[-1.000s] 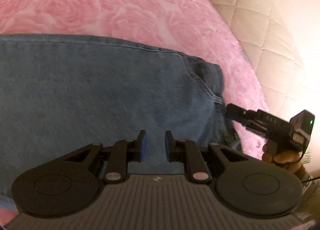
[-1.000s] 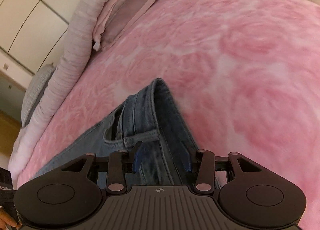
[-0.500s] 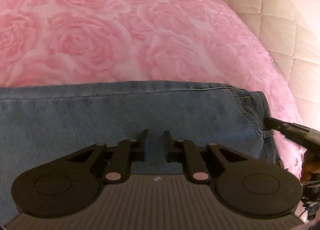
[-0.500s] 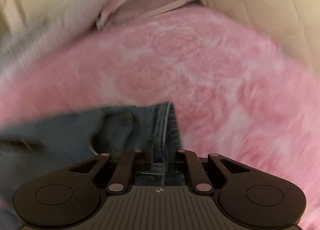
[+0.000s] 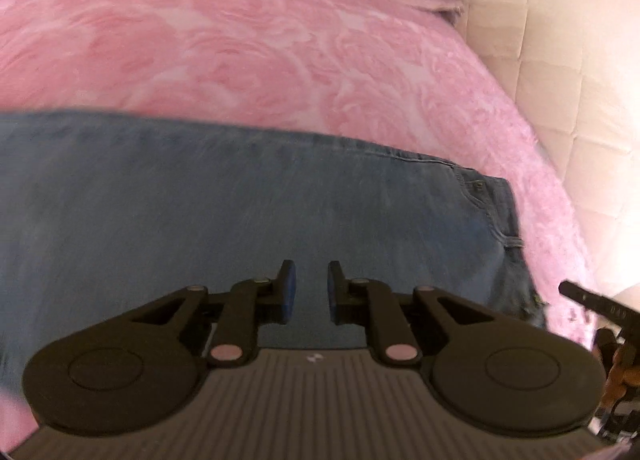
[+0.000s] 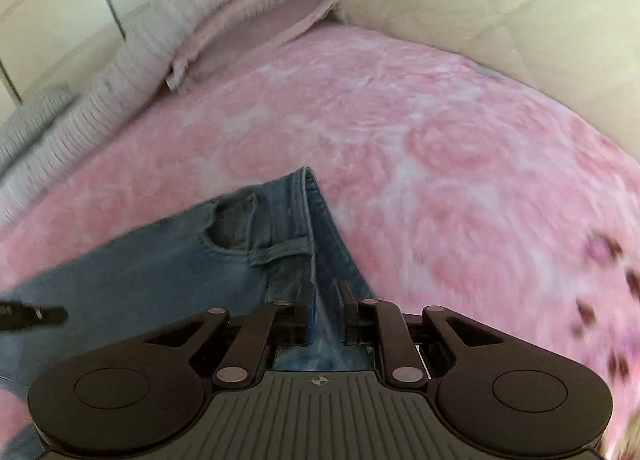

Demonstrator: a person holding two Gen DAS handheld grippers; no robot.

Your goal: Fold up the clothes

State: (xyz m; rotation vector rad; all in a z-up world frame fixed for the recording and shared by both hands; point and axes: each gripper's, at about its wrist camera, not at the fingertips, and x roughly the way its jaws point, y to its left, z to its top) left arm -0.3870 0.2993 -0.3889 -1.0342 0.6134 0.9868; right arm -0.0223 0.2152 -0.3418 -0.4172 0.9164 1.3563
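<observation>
Pink plush bedding (image 5: pixel 248 51) with a raised rose pattern covers the bed, with a quilted cream headboard (image 6: pixel 480 7) behind it and ribbed pale pillows (image 6: pixel 132 71) stacked at its far edge. Jeans (image 5: pixel 224 211) lie flat across the bedding, directly ahead of and under the left gripper (image 5: pixel 308 286), whose fingers stand a narrow gap apart with denim behind them; whether they pinch any cloth I cannot tell. The right gripper (image 6: pixel 325 310) sits at the waistband end, its fingers drawn close on the thick band edge (image 6: pixel 316 219) that runs forward between them, so it appears to grip it. Just left of those fingers are a belt loop (image 6: pixel 280 251) and a pocket mouth (image 6: pixel 232 219). Denim like this should feel fairly heavy and limp yet with body: it will hold a crease and drag on the fuzzy bedding rather than slide. Best holds are likely the doubled, stitched waistband and the side seam, where cloth is thickest and will not stretch; single layers mid-leg would bunch.
</observation>
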